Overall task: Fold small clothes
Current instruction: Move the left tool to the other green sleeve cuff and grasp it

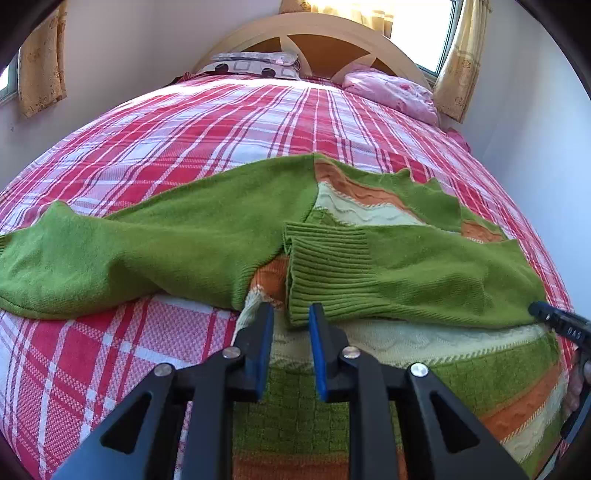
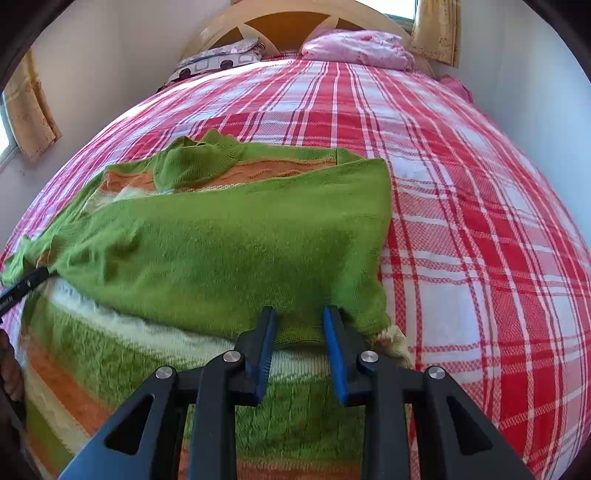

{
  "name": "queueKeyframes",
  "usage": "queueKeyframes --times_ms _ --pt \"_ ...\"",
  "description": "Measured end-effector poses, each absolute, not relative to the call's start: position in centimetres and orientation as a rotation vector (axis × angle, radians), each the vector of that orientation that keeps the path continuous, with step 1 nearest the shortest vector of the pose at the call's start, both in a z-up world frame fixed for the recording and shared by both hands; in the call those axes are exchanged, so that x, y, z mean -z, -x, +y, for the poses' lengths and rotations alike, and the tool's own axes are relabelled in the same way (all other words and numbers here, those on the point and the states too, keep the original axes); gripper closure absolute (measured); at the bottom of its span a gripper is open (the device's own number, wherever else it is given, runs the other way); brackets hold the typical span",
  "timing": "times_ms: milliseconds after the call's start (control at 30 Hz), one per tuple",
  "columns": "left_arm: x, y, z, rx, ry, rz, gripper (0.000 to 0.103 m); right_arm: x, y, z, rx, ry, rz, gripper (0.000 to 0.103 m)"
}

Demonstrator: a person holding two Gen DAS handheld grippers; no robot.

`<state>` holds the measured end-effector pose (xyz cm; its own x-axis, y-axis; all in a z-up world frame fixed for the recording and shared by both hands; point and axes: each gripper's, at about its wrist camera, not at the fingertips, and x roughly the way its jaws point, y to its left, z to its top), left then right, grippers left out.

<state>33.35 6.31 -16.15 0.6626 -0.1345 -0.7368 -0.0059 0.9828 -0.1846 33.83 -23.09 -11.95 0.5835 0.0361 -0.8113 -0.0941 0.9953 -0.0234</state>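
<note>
We see a bed (image 1: 221, 122) in red-white plaid | arched wooden headboard (image 1: 314, 40) | pillows (image 1: 391, 92) | yellow curtains (image 1: 461, 62) at bright windows | pale walls (image 1: 122, 48)

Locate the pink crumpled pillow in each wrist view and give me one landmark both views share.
Left wrist view: the pink crumpled pillow lies at upper right, at the head of the bed, right of the grey patterned pillow.
Right wrist view: the pink crumpled pillow sits at top centre-right, just left of the yellow curtain.
Shared landmark: the arched wooden headboard behind both pillows.
</note>
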Motion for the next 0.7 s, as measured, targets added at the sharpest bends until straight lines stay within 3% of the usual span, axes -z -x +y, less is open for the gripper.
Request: queueKeyframes --times_ms 100,200,267,333,533,700 --pt "16.0 -33.3 6.1 0.091 0.18 0.832 0.073 11.5 -33.0 -22.2 -0.057 0.136 0.943 0.075" --pt "15.4 -32.9 5.6 0.095 0.149 0.811 0.058 9.7 -32.9 -21.2 -0.038 0.152 0.936 0.075" --pt "14.5 -31.9 6.0 0.066 0.138 0.771 0.033 8.1 -33.1 -19.7 -0.079 0.156 0.895 0.071" --pt "13.7 -30.7 7.1 0.043 0.144 0.726 0.023 7.0 -33.7 -17.2 -0.131 0.175 0.866 0.065" --pt "12.3 -28.1 13.0 -0.085 0.141 0.684 0.014 8.0 -37.1 -10.0 -0.301 0.145 0.877 0.062" --pt "13.7 -27.1 20.0 -0.27 0.141 0.724 0.013 12.4 -37.2 -5.2 -0.37 0.203 0.959 0.061"
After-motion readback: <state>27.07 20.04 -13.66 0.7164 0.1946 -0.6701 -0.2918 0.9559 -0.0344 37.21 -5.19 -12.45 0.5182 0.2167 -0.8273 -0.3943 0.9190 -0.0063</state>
